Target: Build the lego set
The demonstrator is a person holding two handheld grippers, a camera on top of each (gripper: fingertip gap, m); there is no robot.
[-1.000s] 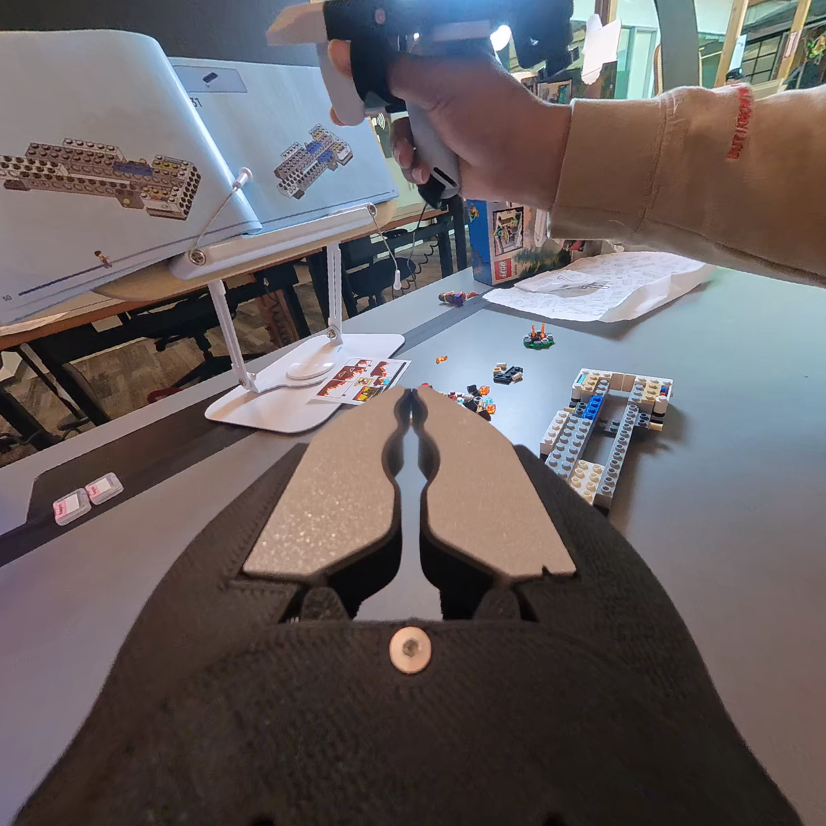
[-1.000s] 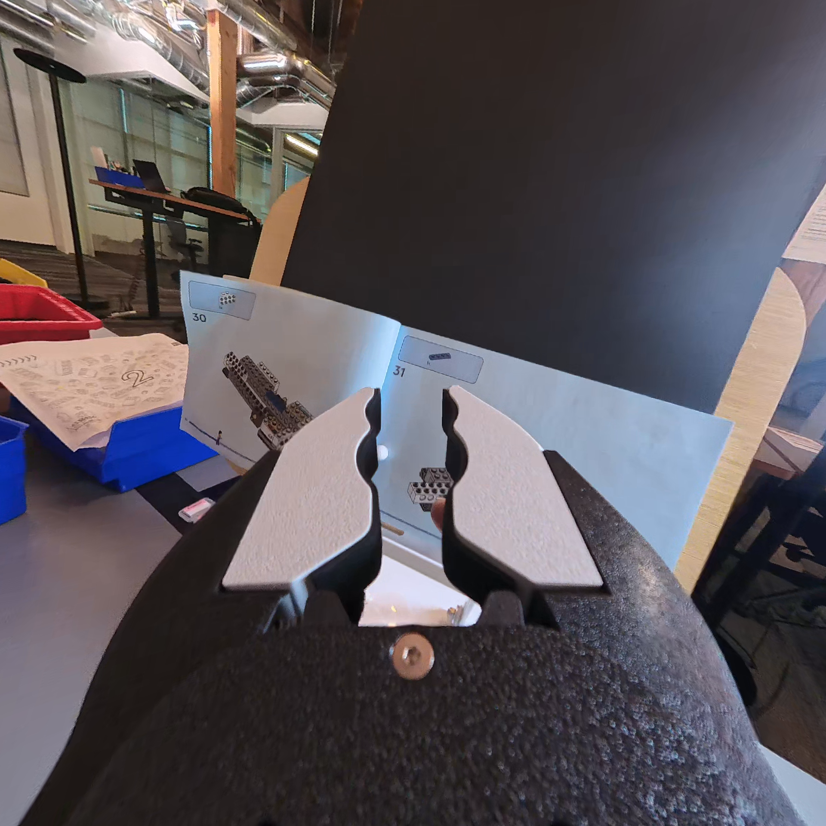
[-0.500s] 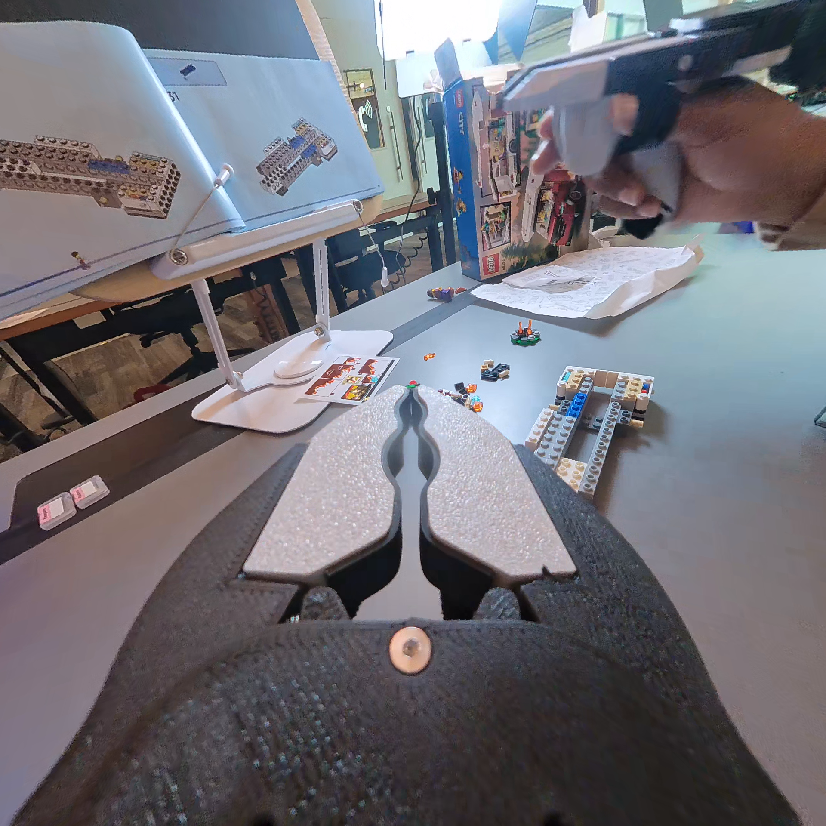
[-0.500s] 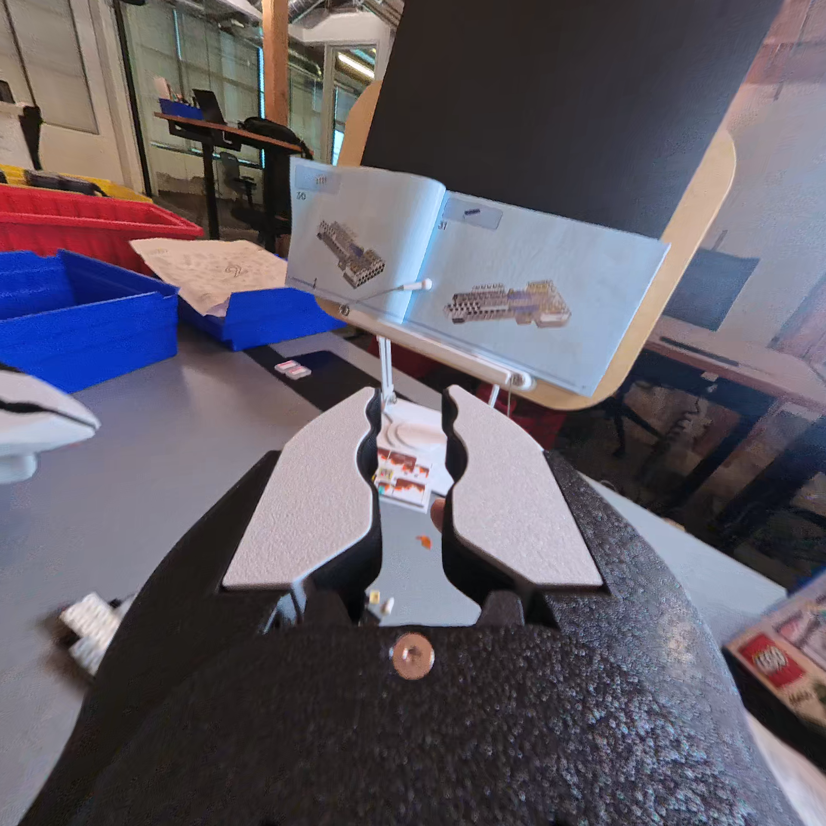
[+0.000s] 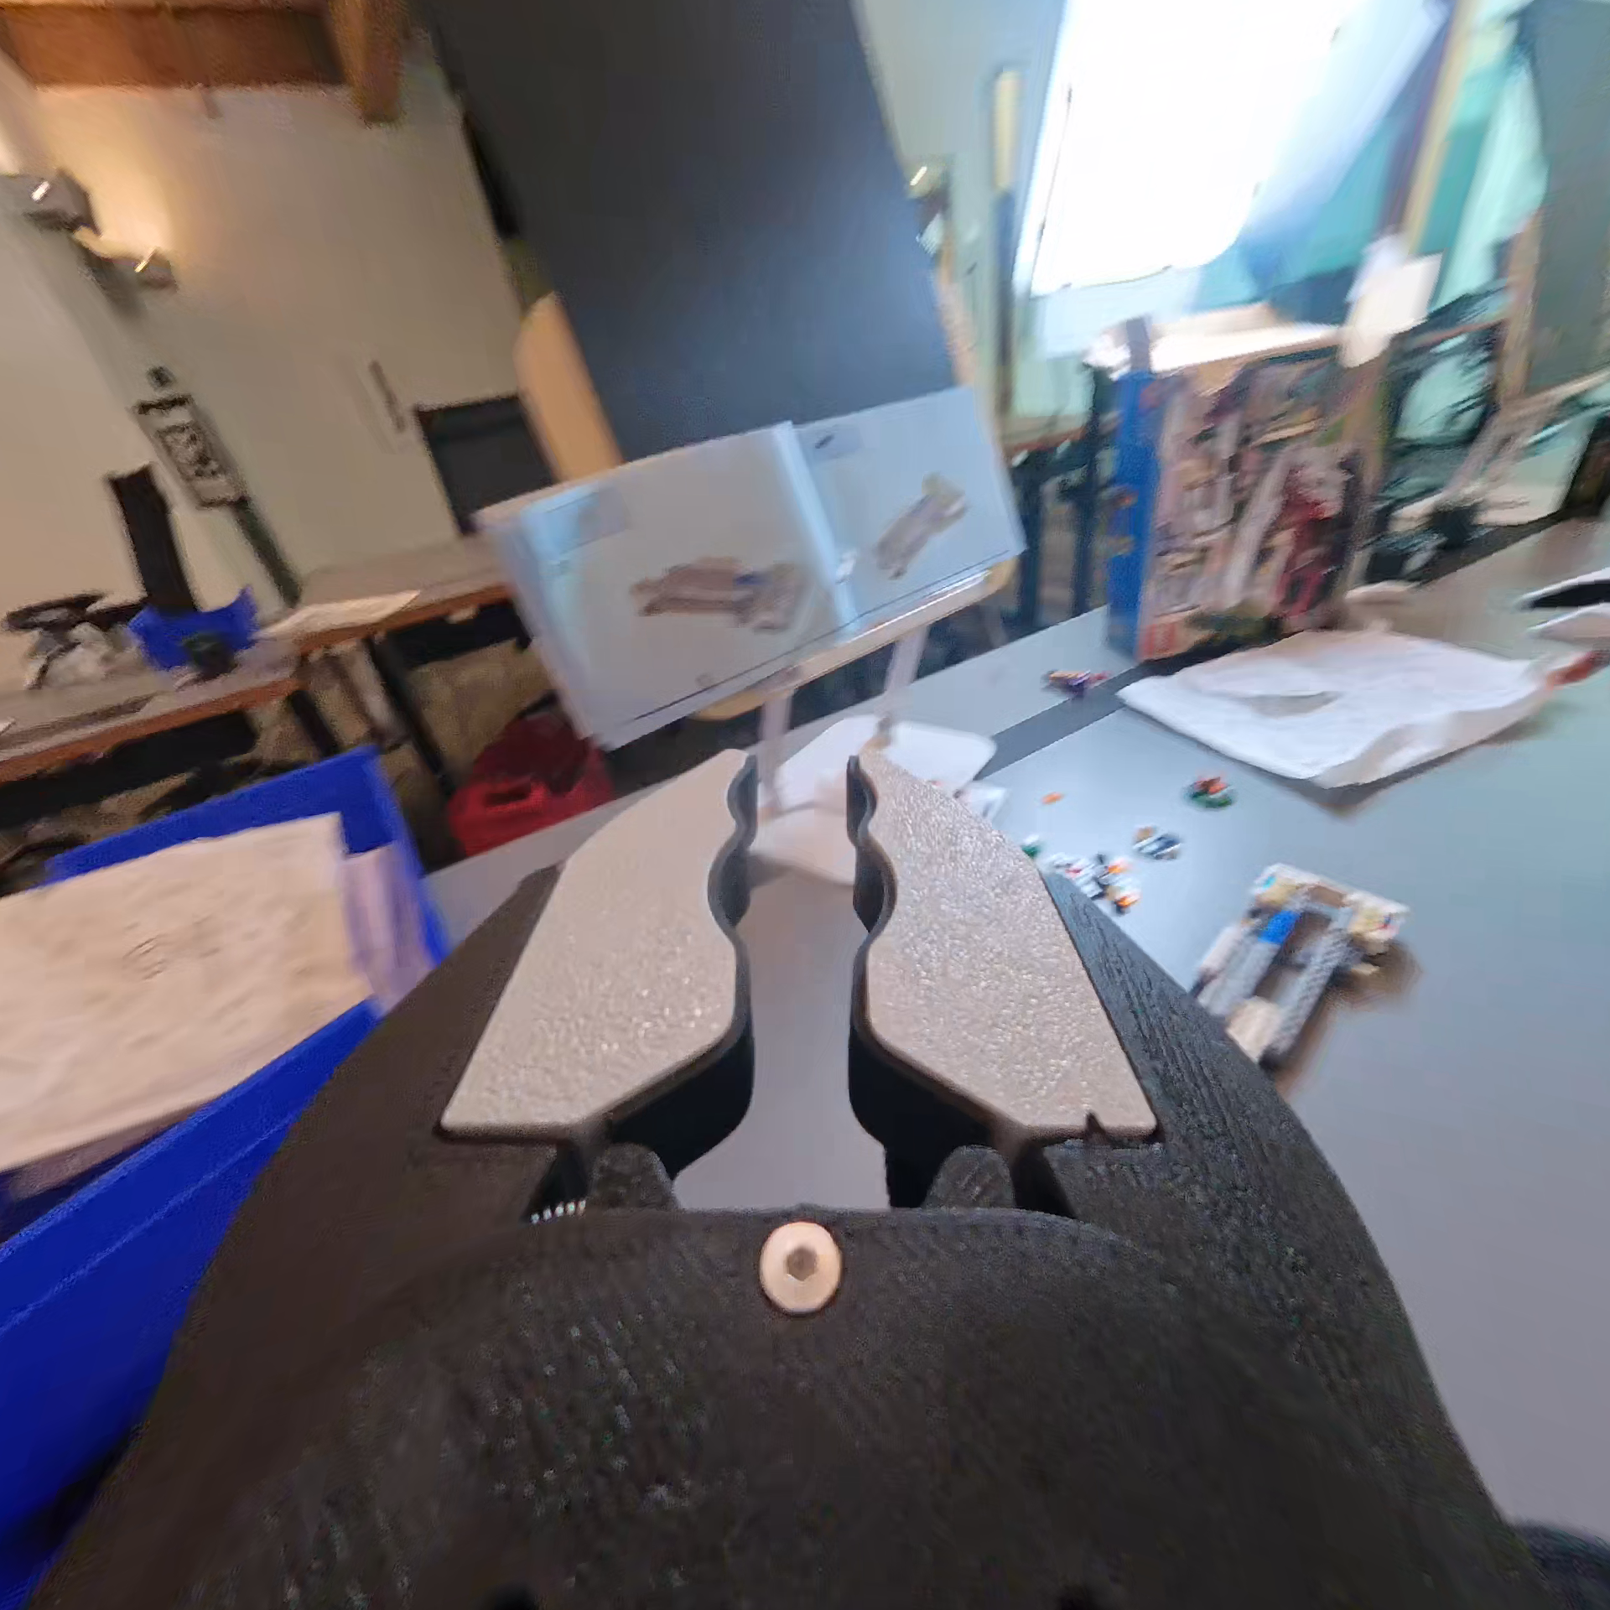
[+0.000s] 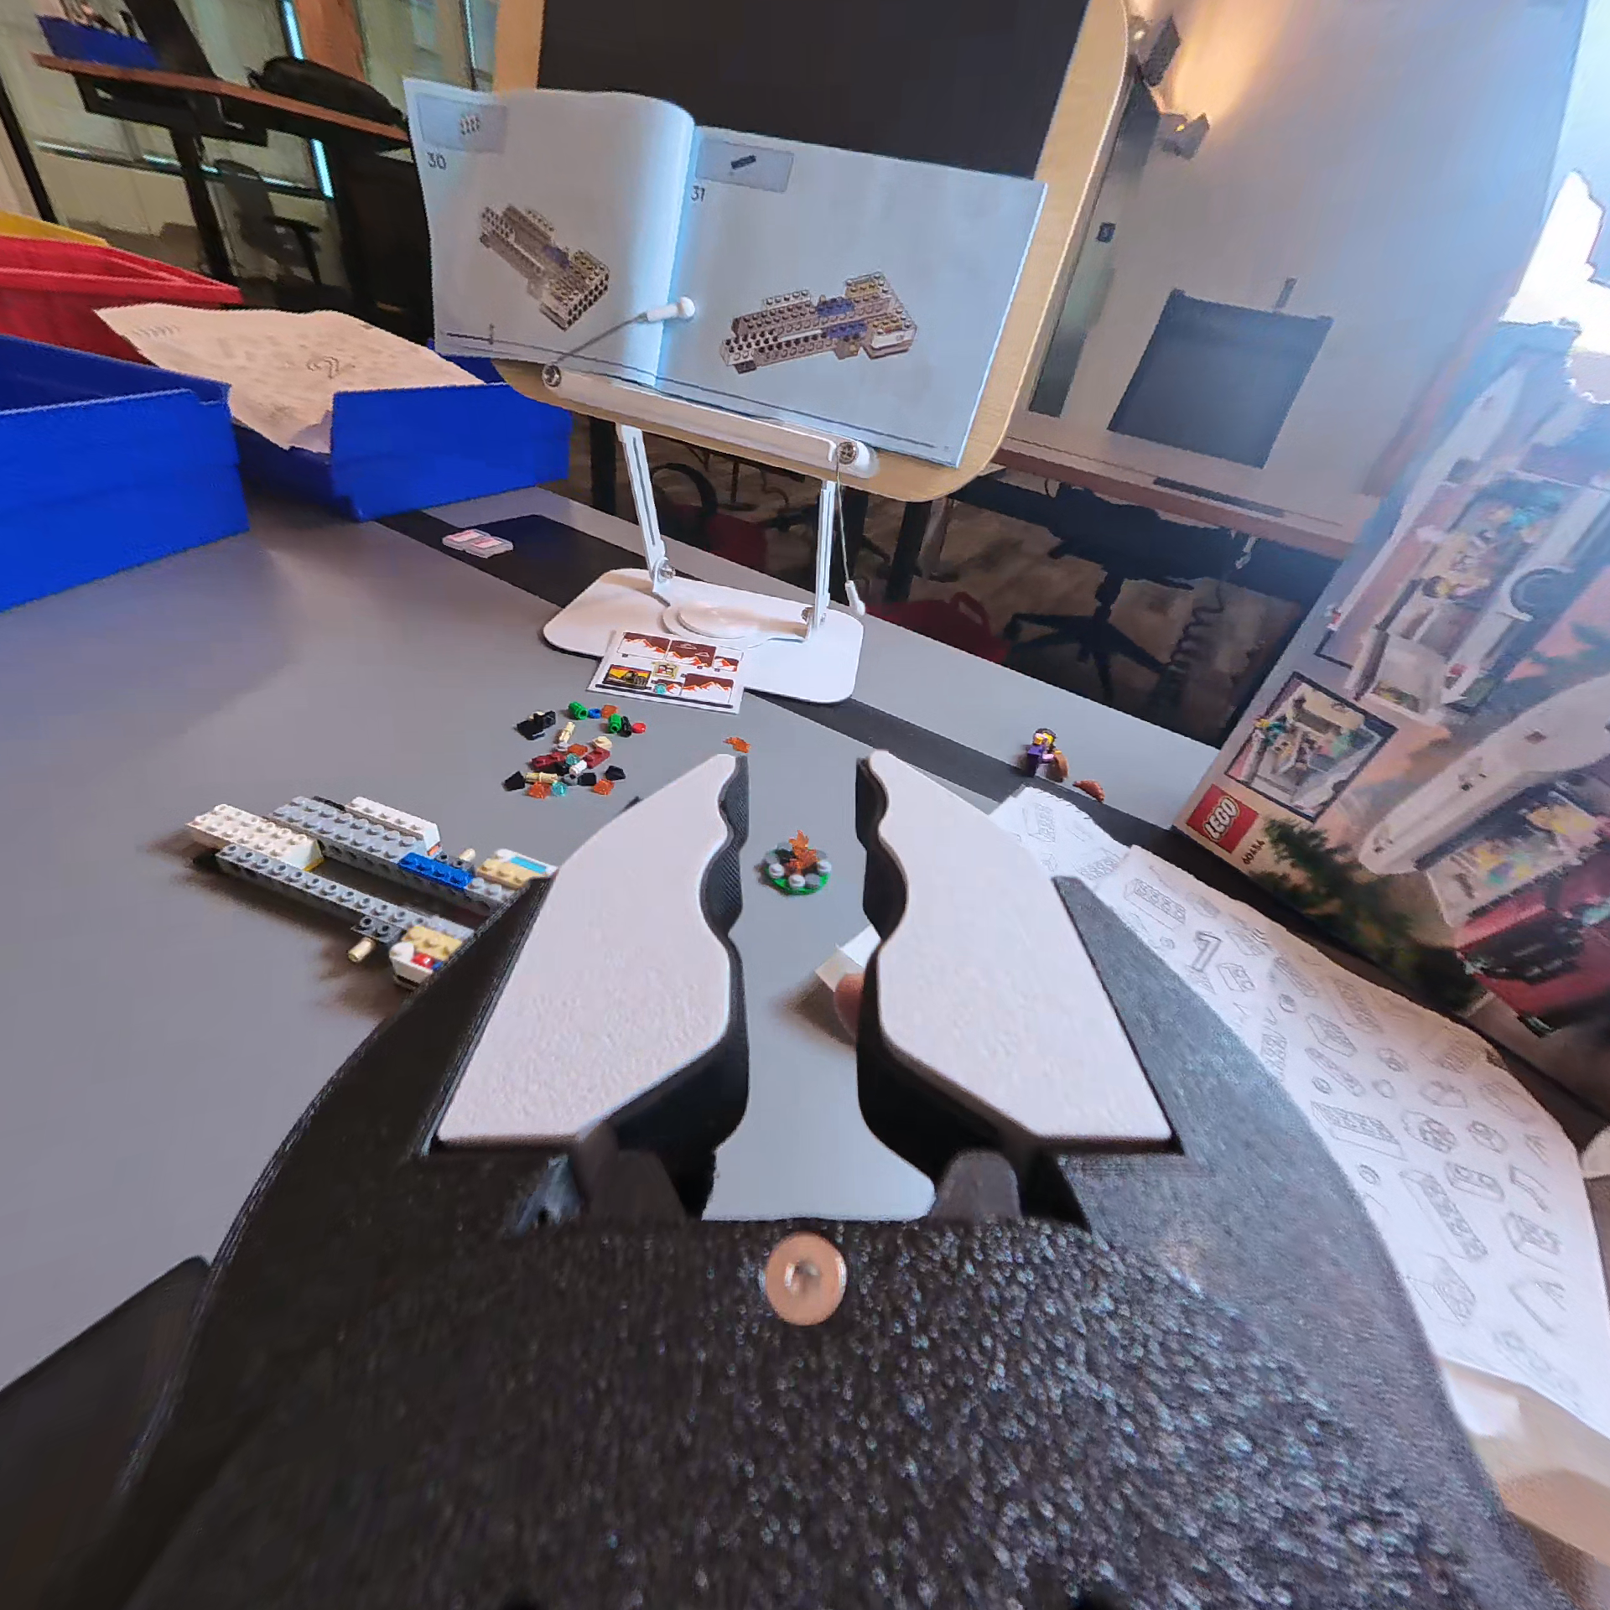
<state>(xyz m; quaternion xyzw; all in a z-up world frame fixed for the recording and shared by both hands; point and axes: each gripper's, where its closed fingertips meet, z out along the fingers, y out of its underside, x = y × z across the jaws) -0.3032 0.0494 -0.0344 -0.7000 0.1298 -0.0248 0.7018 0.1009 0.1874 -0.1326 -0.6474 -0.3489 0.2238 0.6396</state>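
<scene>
1. Left wrist view (blurred throughout): the left gripper (image 5: 797,767) hangs above the grey table (image 5: 1437,1133) with a clear gap between its two fingers and nothing held.
2. To its right on the table lies the partly built lego frame (image 5: 1298,950), grey with a blue piece and tan corners, well apart from the fingertips.
3. Between the frame and the gripper sits a scatter of small loose pieces (image 5: 1093,871).
4. Straight beyond the fingertips stands the white book stand (image 5: 871,767) carrying the open instruction booklet (image 5: 749,575); a blue bin (image 5: 218,1133) with a printed paper bag on top is at the left, and the lego box (image 5: 1237,505) stands upright at the far right behind another paper bag (image 5: 1333,706).
5. Right wrist view (sharp): the right gripper (image 6: 801,767) is likewise parted and empty above the table.
6. Seen between its fingers is a small green round build with orange flames (image 6: 794,864), resting on the table.
7. The lego frame (image 6: 366,862) lies to the left, its near end hidden behind the left finger.
8. The loose pieces (image 6: 571,754) lie beyond it, just before a sticker sheet (image 6: 671,675) that touches the stand's base.
9. The booklet (image 6: 723,261) is open on the stand, and the printed bag (image 6: 1350,1089) lies at the right before the box (image 6: 1437,740).
</scene>
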